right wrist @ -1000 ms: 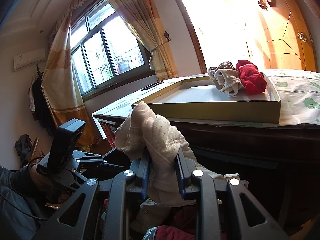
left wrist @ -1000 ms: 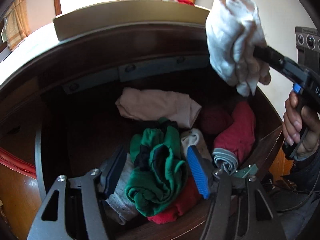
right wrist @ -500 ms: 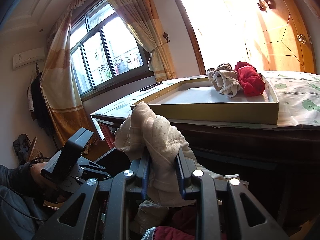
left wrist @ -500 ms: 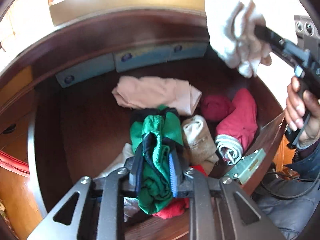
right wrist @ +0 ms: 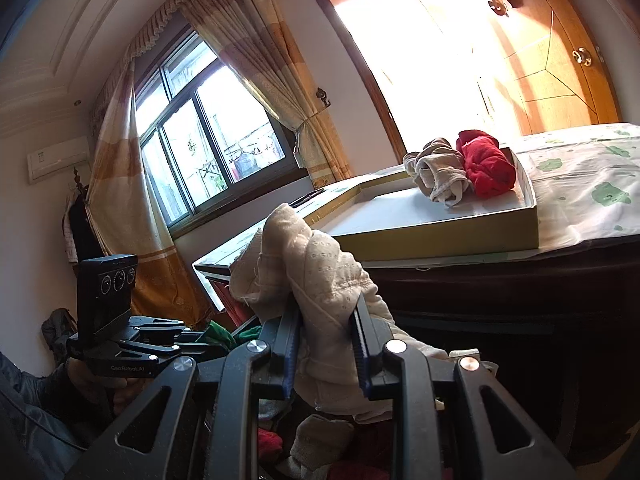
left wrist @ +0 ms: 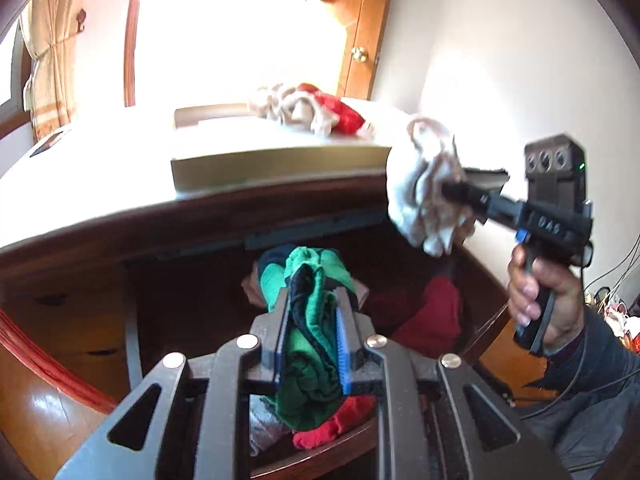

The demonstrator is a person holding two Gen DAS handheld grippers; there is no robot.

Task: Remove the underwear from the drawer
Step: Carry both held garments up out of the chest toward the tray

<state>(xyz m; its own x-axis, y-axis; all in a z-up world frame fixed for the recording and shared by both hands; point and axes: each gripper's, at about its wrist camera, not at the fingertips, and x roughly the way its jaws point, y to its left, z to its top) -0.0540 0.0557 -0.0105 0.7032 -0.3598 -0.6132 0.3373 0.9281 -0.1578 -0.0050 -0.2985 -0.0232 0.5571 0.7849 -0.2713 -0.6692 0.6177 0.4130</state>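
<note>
**Two loads up, a long carry to the box**

The bench (right wrist: 592,216) top sits above the open drawer (left wrist: 192,288), and its dark front edge overhangs the path both garments must take; a gripper rising too close could snag cloth on it.

The box (right wrist: 440,236) on the bench already holds a beige and a red piece bunched at its far corner. I judge it the drop spot. Its near wall stands up, so a low-hanging tail could catch there and drag the box.

In the drawer, the red pile (left wrist: 432,320) and other pieces lie loose just under the lifted ones; a trailing fold might hook one and pull it over the drawer front.

The left gripper (left wrist: 314,340) is clamped narrow on the green underwear (left wrist: 308,304), which bulges above and hangs well below the pads. That hanging part could slip free.

The right gripper (right wrist: 326,344) is pinched tight on the cream underwear (right wrist: 308,268), held clear above the drawer; the grip looks secure.
</note>
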